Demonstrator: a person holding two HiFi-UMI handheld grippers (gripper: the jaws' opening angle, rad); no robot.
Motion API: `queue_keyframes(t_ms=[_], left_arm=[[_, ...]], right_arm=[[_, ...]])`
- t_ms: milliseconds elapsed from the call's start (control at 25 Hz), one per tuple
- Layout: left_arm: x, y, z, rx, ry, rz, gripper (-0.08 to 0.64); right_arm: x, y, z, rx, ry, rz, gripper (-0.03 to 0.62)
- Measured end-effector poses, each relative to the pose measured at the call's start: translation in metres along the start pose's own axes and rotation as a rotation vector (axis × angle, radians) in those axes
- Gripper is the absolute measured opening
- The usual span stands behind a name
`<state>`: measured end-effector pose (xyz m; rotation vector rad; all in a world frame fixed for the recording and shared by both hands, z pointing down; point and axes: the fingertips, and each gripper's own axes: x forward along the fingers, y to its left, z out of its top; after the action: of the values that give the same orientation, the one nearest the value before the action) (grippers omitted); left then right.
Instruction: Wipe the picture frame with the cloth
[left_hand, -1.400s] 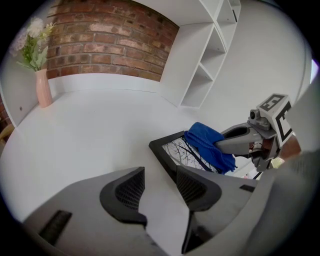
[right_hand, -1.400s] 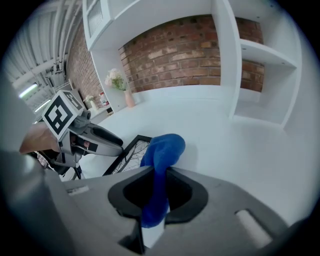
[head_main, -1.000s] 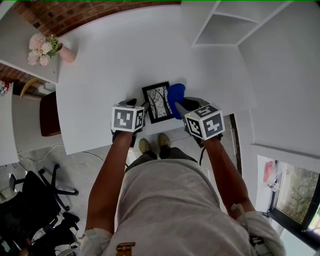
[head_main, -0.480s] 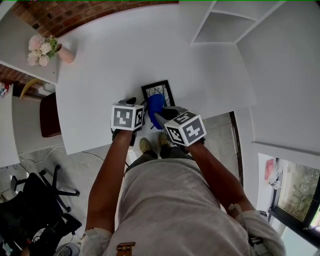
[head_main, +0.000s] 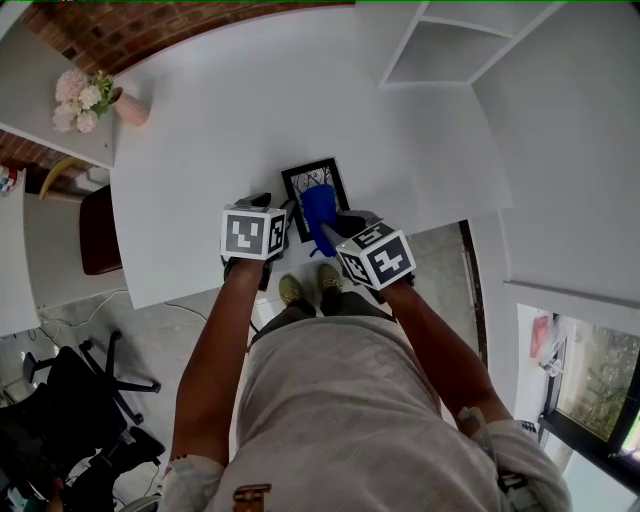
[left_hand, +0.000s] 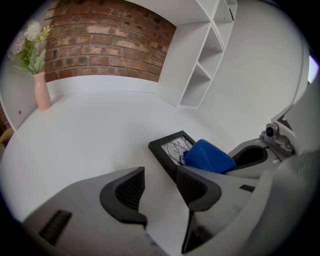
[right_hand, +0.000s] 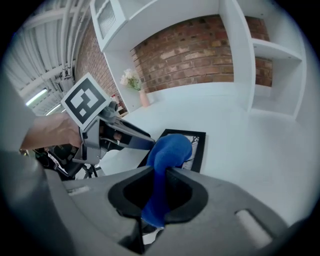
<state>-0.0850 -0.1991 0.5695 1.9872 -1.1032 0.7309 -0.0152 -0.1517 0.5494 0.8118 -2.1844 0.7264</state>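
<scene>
Two grippers work the near edge of the white table (head_main: 230, 110). The right gripper (right_hand: 159, 195) has its jaws pinched on the blue cloth (right_hand: 169, 147), a soft wad that bulges forward and rests on the picture frame (head_main: 312, 172). The left gripper (left_hand: 160, 181), jaws spread with nothing between them, sits just beside the frame's near left edge. The frame lies flat, black border round a tree print. It looks light and stiff, likely to skate on that smooth top, and the pane may be fragile: brace it by the border and press gently. Beyond stand a pink vase (head_main: 133, 108) of flowers, white shelves (head_main: 440, 50) and a brick wall (left_hand: 100, 45).
</scene>
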Motion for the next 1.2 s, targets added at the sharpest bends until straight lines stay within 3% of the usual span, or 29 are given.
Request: queue_keyframes(t_ms=[560,840,1000,1200], left_arm=[[0.0,-0.001,0.0,0.016,-0.006,0.01,0.193],[-0.006,-0.008,0.002,0.031,-0.027,-0.02,0.193],[-0.024,-0.016,0.018,0.051,-0.095,-0.043,0.193],[-0.066,-0.029,0.068,0.086,-0.285,-0.072,0.193]], right_arm=[[-0.044,-0.067,-0.018,0.062,-0.017,-0.1,0.052],[-0.065,-0.061,0.012,0.028,-0.094,-0.08,0.052],[-0.08,-0.052,0.049,-0.023,-0.176,-0.062,0.052],[-0.1,-0.034,0.107,-0.118,-0.343,-0.024,0.052]])
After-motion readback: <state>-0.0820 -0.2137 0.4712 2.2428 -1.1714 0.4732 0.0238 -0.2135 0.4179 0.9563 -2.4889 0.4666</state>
